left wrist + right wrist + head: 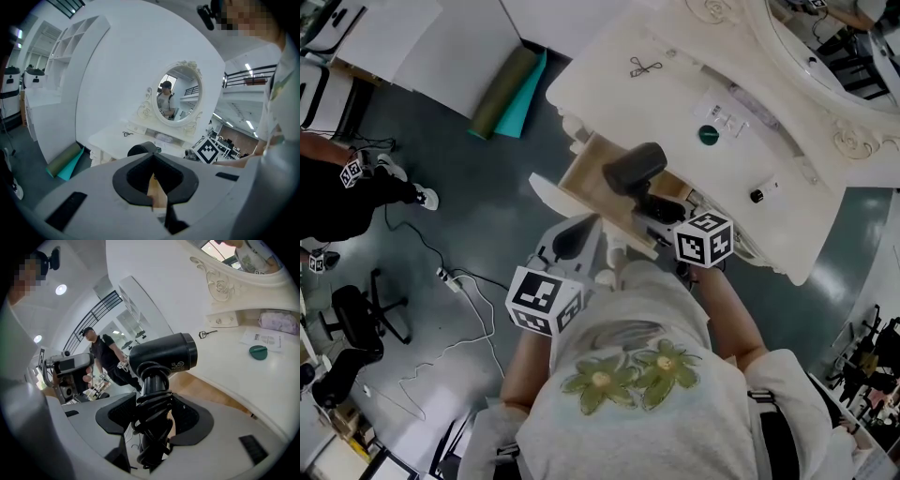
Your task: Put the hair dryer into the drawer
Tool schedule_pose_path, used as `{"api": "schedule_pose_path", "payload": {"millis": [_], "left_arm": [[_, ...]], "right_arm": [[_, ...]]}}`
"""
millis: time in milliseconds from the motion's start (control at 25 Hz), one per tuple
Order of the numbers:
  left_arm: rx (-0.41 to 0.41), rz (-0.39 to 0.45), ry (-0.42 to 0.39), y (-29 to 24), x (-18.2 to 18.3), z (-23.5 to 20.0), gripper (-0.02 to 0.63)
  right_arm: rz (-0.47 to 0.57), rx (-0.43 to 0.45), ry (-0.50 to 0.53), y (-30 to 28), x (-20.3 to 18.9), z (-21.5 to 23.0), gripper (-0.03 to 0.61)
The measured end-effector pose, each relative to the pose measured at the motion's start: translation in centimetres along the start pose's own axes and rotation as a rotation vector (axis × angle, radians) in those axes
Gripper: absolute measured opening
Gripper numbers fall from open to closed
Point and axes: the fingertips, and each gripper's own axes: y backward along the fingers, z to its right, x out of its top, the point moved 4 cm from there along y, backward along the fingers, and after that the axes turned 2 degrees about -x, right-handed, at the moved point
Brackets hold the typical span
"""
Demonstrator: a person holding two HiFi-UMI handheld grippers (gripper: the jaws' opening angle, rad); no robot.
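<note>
My right claw (154, 416) is closed on the handle of the black hair dryer (164, 355), over the cord that is wound around it. The dryer hangs above the open wooden drawer (591, 186) of the white dressing table (609, 84), not yet inside. I judge the body to be hard and smooth, and heavy at the barrel, so it may tip. The springy cord may also slide, so the handle is the best place to hold. My left claw (154, 180) is nearly closed and empty. I count one dryer, one open drawer and two claws.
</note>
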Motion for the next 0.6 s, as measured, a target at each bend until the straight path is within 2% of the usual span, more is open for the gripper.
{"api": "schedule_pose_path", "payload": {"millis": [600], "left_arm": [[0.013, -0.04, 0.012, -0.9, -0.5, -0.6, 0.009]], "right_arm": [[-0.049, 0.009, 0.013, -1.9, -0.6, 1.1, 0.229]]}}
